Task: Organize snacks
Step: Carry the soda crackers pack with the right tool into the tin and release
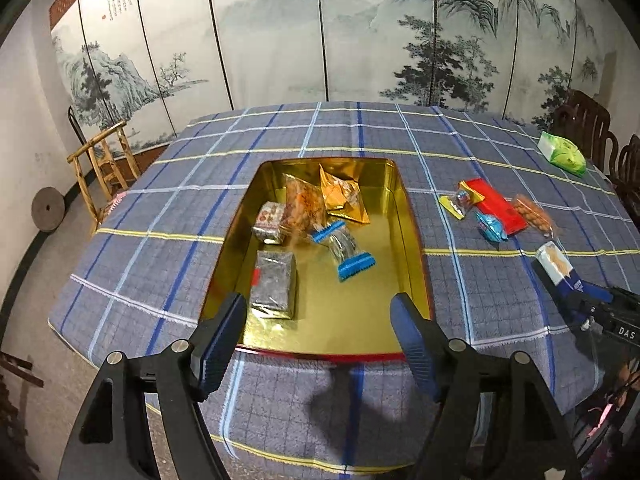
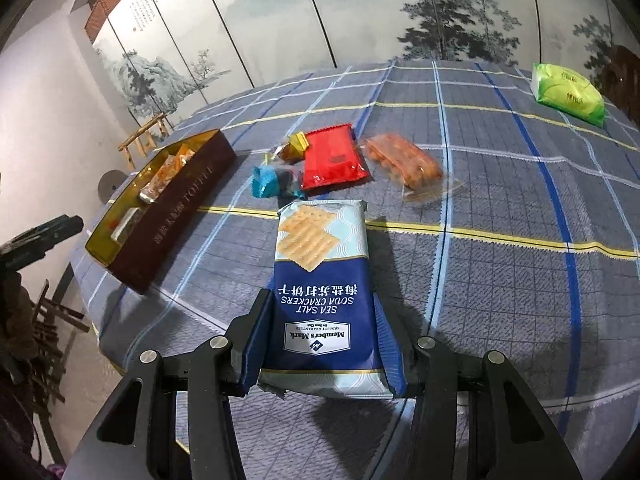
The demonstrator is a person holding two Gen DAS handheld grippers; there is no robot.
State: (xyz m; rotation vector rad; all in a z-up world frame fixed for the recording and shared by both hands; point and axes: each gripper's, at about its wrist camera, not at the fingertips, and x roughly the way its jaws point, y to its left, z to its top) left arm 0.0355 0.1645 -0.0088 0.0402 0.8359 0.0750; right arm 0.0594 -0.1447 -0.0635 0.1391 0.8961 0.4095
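A gold-lined tin point(image 1: 412, 216) with a dark red outside point(image 2: 176, 216) sits on the checked tablecloth and holds several wrapped snacks, among them a blue-ended packet point(image 1: 344, 248) and a silver pack point(image 1: 274, 284). My left gripper point(image 1: 319, 304) hangs open over the tin's near edge with nothing between its fingers. My right gripper point(image 2: 320, 300) is shut on a blue pack of sea salt soda crackers point(image 2: 320, 280), held just above the cloth to the right of the tin; this pack point(image 1: 554, 264) also shows in the left wrist view.
Loose on the cloth beyond the crackers lie a red packet point(image 2: 332, 158), a blue candy point(image 2: 266, 182), a yellow candy point(image 2: 298, 144) and a clear pack of orange snacks point(image 2: 404, 162). A green pack point(image 2: 568, 94) lies far right. Wooden chairs point(image 1: 104, 168) and a painted screen surround the table.
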